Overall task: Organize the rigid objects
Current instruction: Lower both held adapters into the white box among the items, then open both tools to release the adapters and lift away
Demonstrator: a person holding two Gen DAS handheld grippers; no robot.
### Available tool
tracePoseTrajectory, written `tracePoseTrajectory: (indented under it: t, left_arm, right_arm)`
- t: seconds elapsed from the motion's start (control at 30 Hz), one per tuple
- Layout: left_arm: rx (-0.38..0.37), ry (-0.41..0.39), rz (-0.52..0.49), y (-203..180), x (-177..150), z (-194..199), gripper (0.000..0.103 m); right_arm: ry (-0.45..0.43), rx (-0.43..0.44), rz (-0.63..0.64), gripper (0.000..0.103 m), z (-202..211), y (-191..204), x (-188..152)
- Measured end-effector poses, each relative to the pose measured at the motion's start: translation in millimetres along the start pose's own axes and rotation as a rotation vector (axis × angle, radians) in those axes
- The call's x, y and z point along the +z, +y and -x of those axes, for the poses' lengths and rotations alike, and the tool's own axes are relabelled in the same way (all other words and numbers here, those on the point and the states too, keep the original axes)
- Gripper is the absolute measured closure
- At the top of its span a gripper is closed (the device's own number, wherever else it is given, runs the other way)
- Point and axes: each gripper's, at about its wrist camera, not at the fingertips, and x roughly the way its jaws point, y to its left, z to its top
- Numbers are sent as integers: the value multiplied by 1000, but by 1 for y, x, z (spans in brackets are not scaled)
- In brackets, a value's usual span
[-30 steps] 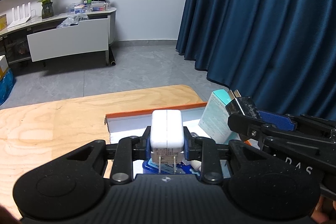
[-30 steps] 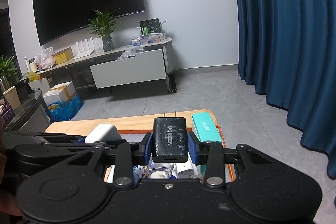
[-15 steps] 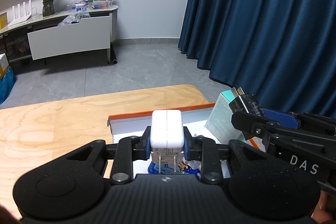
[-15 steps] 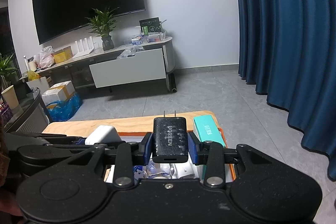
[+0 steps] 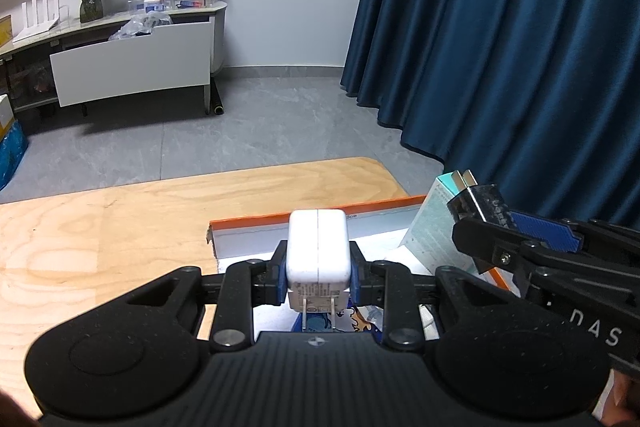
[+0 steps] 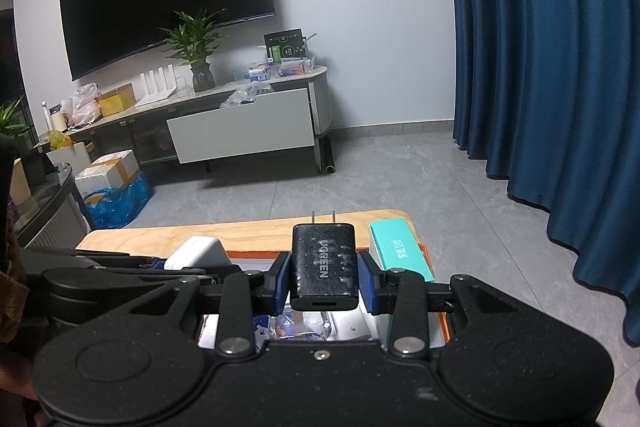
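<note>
My left gripper [image 5: 318, 277] is shut on a white charger [image 5: 317, 251], prongs toward the camera, held above an orange-rimmed box [image 5: 280, 221] on the wooden table [image 5: 100, 227]. My right gripper [image 6: 323, 277] is shut on a black UGREEN charger [image 6: 323, 263], prongs pointing away, above the same box [image 6: 424, 251]. The right gripper also shows at the right of the left wrist view, with the black charger [image 5: 478, 201]. The white charger shows in the right wrist view [image 6: 196, 251]. A teal carton [image 6: 398, 253] stands in the box's right side [image 5: 434, 227].
Small packets lie in the box under the grippers [image 6: 300, 327]. Beyond the table are grey floor, a white TV cabinet [image 6: 240, 135], a plant [image 6: 196, 47] and a blue curtain [image 5: 500, 47] on the right. Cardboard boxes [image 6: 108, 173] stand at the left.
Both grippers have risen and drifted slightly; the box appears a little lower and farther right in the left wrist view. Both chargers stay gripped.
</note>
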Motion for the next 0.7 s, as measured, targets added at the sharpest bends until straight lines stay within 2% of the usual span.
tracePoseTrajectory:
  t: [0.37, 0.7]
  left_arm:
    - [-24, 12, -18, 0, 7, -9, 75]
    - [-65, 26, -34, -8, 12, -23, 75]
  right_arm:
    - [5, -19, -7, 59, -3, 0, 2]
    - [-54, -45, -36, 56, 15, -3, -2]
